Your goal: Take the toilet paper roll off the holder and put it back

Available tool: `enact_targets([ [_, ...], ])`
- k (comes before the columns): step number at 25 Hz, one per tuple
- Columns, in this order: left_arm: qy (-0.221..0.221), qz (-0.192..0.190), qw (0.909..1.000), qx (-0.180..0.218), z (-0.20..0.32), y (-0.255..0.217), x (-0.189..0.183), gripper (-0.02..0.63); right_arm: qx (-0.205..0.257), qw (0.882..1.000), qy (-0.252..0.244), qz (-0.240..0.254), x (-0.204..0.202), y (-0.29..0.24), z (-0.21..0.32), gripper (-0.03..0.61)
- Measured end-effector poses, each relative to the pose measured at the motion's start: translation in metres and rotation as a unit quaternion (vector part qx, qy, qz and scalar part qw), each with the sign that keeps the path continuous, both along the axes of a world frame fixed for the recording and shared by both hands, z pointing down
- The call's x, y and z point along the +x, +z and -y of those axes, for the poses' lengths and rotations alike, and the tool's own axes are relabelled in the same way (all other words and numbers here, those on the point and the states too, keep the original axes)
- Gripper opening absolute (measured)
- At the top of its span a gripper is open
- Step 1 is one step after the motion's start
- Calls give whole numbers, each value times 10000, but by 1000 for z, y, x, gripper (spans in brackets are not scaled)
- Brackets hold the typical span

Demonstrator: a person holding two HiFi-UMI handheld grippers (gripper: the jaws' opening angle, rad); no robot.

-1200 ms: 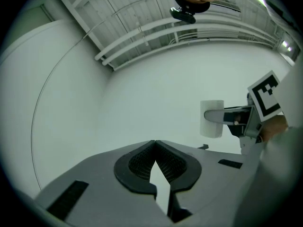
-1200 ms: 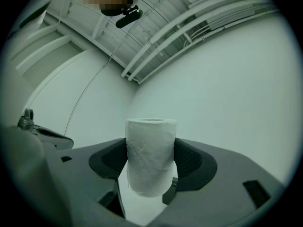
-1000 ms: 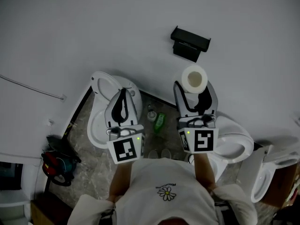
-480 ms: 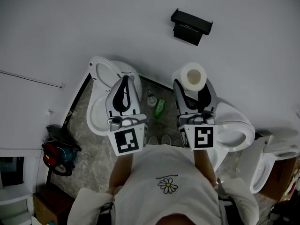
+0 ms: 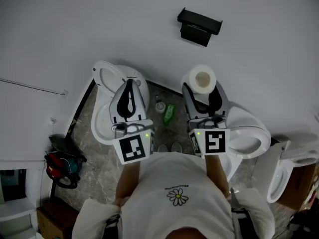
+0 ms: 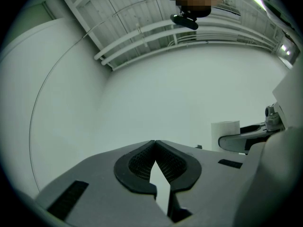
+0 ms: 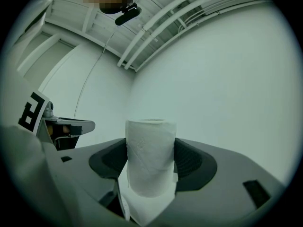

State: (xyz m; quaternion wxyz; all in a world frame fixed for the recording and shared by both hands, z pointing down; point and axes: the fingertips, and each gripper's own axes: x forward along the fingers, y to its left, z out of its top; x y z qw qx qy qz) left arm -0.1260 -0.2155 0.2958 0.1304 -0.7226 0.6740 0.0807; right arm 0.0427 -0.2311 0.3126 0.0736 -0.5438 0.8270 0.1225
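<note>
Right gripper view, we see our right gripper (image 7: 150,150) clamped round the toilet paper roll (image 7: 150,167), our left gripper (image 6: 155,145) pinched together on nothing, black holder (image 5: 199,26) well apart.

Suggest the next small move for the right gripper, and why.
Probably raise the right gripper toward the black holder on the wall. Its jaws are clamped on the toilet paper roll, which sits well below the holder, and the holder looks bare. The left gripper is shut on nothing, so this looks like a one-handed move.
</note>
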Motion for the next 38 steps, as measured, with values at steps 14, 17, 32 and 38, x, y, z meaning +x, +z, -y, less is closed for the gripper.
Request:
enact_targets([
  [14,-35,84,10000,-17,10,3,-3,18,117,9998,67,-137,2,-54,42,298],
  [17,-60,63,9999,-58,13,5,-8,18,12,9998,182,-118,9,-74,73,298],
  [32,-235,31,9993,-294,26,20,-32,18,-1145,9890,891,-279,34,-86,276,298],
  [38,-421,-24,9980,-463,28,33,-54,18,-1572,9787,1275,-342,55,-51,313,298],
])
